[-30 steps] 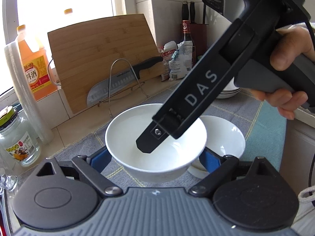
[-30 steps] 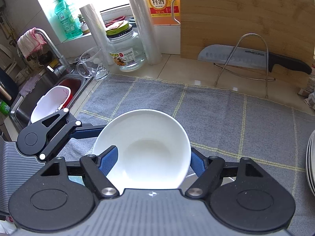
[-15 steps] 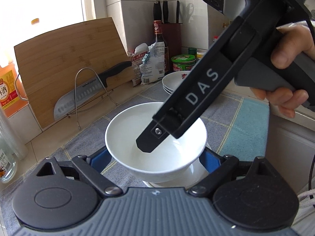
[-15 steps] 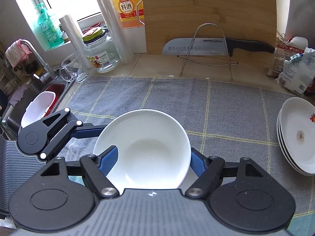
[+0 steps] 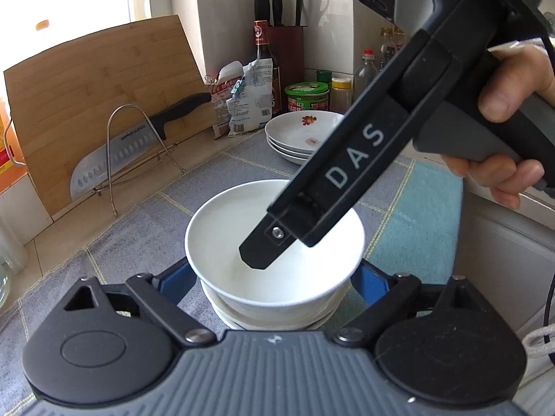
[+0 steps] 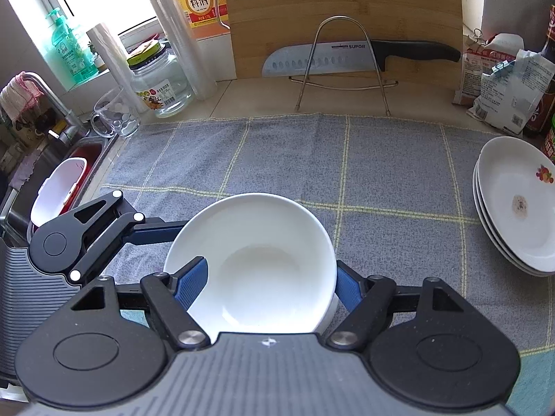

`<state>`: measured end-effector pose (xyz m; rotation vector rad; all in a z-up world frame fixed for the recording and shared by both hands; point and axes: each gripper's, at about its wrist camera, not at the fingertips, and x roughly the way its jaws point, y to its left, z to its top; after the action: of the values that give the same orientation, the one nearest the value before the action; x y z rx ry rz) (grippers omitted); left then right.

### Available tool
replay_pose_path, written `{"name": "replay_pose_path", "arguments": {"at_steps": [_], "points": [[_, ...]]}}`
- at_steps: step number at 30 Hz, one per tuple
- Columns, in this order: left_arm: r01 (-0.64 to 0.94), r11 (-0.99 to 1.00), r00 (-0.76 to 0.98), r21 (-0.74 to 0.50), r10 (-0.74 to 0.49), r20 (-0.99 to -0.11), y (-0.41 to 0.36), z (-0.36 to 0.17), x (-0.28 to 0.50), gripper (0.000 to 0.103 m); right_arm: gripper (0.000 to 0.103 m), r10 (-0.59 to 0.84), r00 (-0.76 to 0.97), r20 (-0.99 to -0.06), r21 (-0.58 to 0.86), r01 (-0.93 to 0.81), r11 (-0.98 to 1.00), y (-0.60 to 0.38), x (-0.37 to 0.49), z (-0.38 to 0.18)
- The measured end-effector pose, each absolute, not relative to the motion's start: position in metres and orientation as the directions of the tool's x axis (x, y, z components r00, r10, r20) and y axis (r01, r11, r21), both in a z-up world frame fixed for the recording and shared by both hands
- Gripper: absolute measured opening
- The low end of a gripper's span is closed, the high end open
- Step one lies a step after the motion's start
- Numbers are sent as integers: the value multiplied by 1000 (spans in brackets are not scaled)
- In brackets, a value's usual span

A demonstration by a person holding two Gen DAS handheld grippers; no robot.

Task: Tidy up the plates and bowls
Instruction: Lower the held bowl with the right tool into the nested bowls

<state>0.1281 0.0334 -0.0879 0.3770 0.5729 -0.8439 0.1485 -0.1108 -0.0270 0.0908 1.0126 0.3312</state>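
White bowl (image 6: 256,263) clamped by right claw (image 6: 267,286) and left claw (image 5: 275,279) (second bowl (image 5: 274,317) beneath), grey mat (image 6: 347,173).

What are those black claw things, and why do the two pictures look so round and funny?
They are hand-held grabbers, not a robot: a person's hand holds the handle, and two blue fingers pinch. Each grabber carries a wide-eyed camera, so one picture looks out from the left gripper and the other from the right gripper. The right one is shut on the round white ceramic bowl, with one finger inside it. The left one's fingers sit either side of it; I cannot tell whether they press. Another white bowl sits right underneath. Nearby are a grey checked cloth, a stack of white plates and a big steel knife.
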Motion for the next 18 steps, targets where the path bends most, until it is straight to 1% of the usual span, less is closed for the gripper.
{"name": "replay_pose_path", "arguments": {"at_steps": [18], "points": [[792, 608, 503, 57, -596, -626, 32, -96, 135, 94, 82, 292, 484, -825, 221, -200, 955, -112, 150, -36]]}}
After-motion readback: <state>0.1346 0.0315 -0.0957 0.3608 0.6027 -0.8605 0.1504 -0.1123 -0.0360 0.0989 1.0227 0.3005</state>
